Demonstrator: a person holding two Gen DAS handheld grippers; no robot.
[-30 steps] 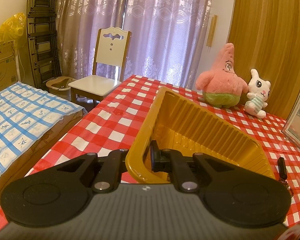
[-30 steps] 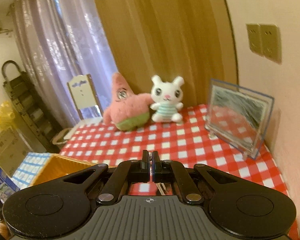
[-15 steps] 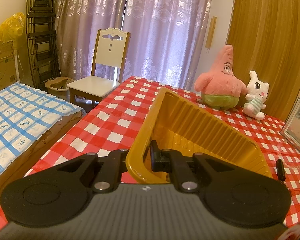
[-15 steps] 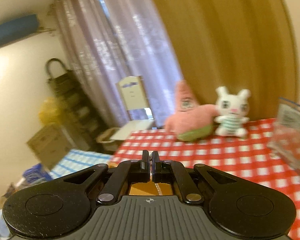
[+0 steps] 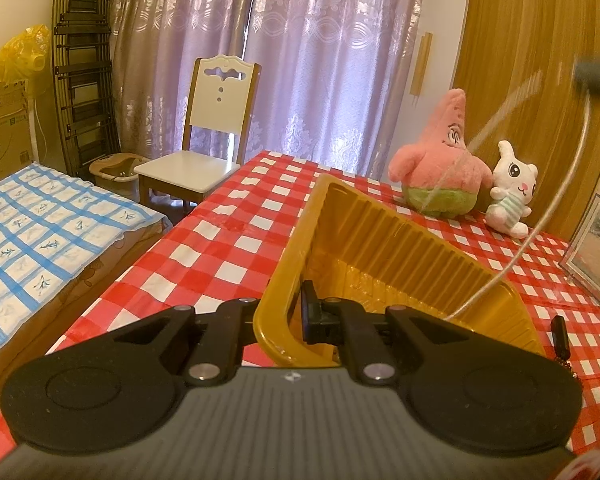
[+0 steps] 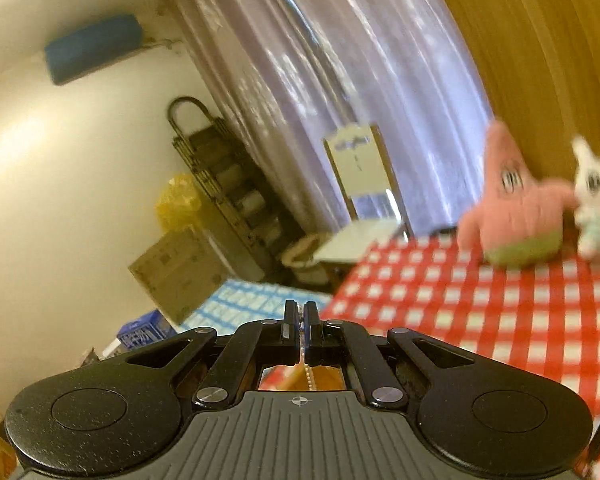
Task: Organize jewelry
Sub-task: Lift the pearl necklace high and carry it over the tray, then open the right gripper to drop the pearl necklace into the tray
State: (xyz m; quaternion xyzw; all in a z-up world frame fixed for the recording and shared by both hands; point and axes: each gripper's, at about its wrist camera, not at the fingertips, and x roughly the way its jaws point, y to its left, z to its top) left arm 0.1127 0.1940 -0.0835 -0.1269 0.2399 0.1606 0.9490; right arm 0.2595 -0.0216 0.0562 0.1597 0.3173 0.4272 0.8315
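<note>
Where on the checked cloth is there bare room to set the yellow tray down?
The red-and-white checked tablecloth is bare left of the yellow ribbed plastic tray, toward the white wooden chair. The far right is crowded: pink starfish plush, white bunny plush, framed picture.

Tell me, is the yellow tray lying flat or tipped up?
Tipped up. The yellow tray slants, its far end raised above the checked tablecloth, while the left gripper is shut on its near rim.

A lived-in home room: lilac curtains, a bed, a dining chair, plush toys on a checked tablecloth.
</note>
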